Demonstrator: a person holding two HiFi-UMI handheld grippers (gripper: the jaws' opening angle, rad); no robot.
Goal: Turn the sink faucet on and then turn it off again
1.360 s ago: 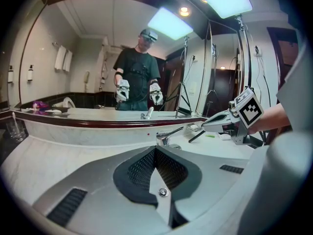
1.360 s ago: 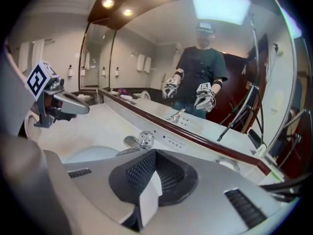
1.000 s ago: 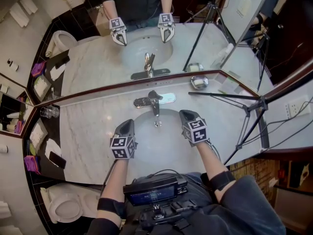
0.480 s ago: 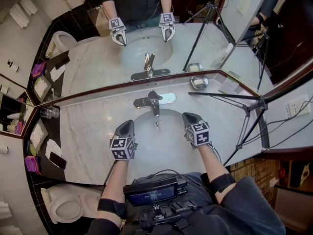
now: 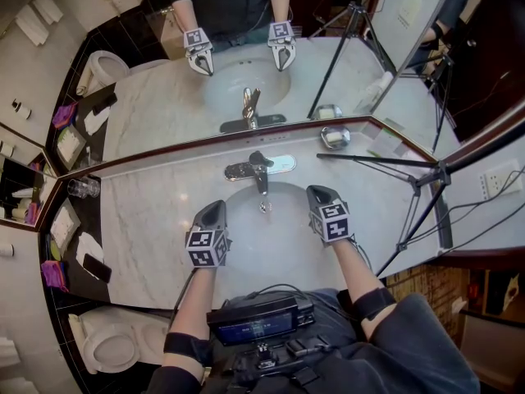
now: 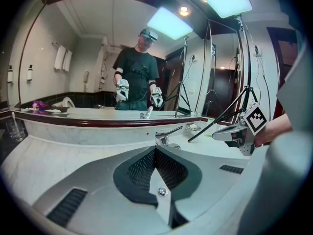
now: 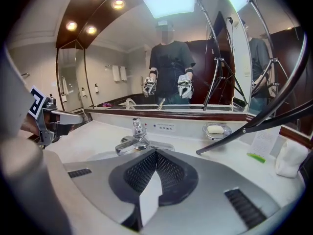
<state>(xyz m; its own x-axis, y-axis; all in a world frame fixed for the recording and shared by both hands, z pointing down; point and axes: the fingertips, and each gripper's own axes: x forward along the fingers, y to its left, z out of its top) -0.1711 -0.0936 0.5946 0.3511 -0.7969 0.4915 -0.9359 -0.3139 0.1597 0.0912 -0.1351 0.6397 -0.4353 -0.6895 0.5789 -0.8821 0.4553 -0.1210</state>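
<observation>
The chrome faucet (image 5: 258, 167) stands at the back of the white oval sink (image 5: 246, 257), its lever pointing toward me; I see no water stream. My left gripper (image 5: 215, 207) hovers over the basin's left side, short of the faucet, jaws shut and empty. My right gripper (image 5: 317, 191) hangs over the basin's right rim, also shut with nothing in it. In the left gripper view the faucet (image 6: 164, 137) sits just beyond the closed tips (image 6: 155, 149). In the right gripper view the faucet (image 7: 132, 140) lies ahead and to the left of the closed tips (image 7: 156, 151).
A soap dish (image 5: 334, 138) sits right of the faucet by the mirror (image 5: 246, 72). A black tripod (image 5: 414, 183) leans over the counter's right end. A glass (image 5: 80, 188) stands at the far left, and a toilet (image 5: 107, 347) is below left.
My right gripper has edged slightly to the right over the basin rim. The left gripper and the faucet have not moved.
</observation>
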